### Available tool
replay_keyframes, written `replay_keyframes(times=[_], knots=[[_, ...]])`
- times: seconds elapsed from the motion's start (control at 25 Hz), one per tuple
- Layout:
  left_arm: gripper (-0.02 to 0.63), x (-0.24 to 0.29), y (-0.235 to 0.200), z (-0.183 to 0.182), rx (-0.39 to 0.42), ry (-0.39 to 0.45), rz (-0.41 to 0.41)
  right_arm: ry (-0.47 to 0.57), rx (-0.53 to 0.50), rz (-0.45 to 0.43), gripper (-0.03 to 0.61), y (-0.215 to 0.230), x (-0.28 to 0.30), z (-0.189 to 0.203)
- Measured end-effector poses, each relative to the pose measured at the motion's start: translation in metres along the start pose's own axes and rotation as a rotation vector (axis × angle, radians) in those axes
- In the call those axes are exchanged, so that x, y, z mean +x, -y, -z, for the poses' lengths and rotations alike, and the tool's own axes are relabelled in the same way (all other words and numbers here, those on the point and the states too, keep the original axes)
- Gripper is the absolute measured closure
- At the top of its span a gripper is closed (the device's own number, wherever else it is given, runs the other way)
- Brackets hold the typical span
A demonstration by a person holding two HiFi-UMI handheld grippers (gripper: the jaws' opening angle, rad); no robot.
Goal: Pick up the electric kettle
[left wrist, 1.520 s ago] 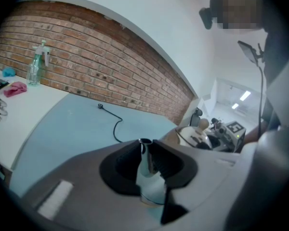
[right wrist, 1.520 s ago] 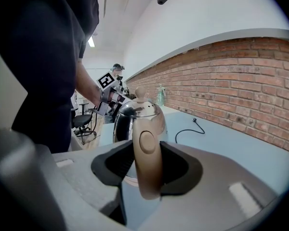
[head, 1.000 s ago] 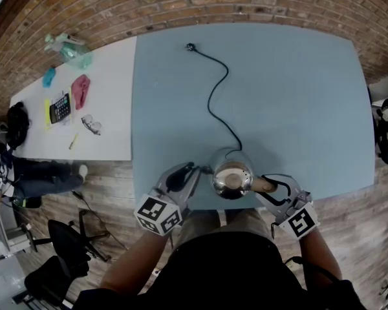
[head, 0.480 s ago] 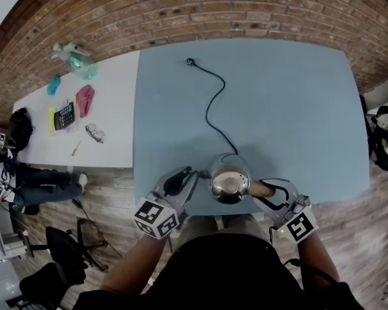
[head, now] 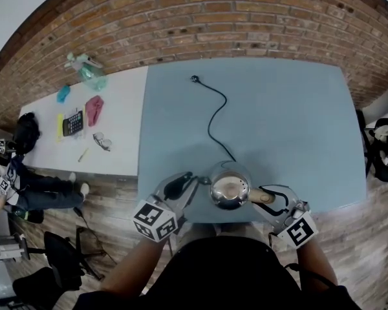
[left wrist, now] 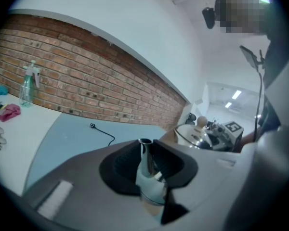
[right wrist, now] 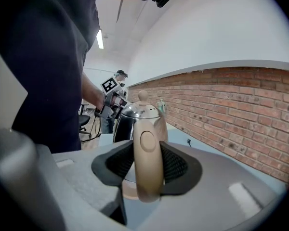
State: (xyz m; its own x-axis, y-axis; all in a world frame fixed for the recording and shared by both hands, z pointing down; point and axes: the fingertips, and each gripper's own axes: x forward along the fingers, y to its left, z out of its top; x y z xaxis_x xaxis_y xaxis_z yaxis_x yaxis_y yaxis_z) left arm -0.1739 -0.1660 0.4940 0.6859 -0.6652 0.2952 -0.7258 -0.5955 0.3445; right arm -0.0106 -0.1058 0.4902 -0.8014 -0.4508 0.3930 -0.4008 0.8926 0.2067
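Jaws on kettle (head: 230, 192) — near table (head: 291, 134) edge

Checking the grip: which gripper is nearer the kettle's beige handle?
Right. The right gripper clamps the handle; the left gripper holds the spout, across the kettle.

A blue table (head: 297, 128) carries a black cord (head: 213, 118), its plug (head: 194, 79) near the far edge. Butted against its left side, a white table (head: 119, 128) holds a spray bottle (head: 87, 70), a pink cloth (head: 94, 109), a calculator (head: 72, 123), glasses (head: 103, 141) and what looks like a yellow pen (head: 83, 154). Both tables stand on a wooden floor (head: 110, 192).
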Motion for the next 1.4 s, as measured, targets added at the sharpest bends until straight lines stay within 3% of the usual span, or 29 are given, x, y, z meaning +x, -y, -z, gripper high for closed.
replay_keyframes(times=[0.72,1.4], knots=[[0.529,-0.007,0.021,-0.060,0.049,0.029,0.024,0.062,-0.066,0.007,0.419,0.016,-0.027,-0.044],[0.529,-0.017,0.018,-0.064,0.013,0.047,-0.016,0.085,-0.074,-0.033,0.420,0.016,-0.023,-0.053]])
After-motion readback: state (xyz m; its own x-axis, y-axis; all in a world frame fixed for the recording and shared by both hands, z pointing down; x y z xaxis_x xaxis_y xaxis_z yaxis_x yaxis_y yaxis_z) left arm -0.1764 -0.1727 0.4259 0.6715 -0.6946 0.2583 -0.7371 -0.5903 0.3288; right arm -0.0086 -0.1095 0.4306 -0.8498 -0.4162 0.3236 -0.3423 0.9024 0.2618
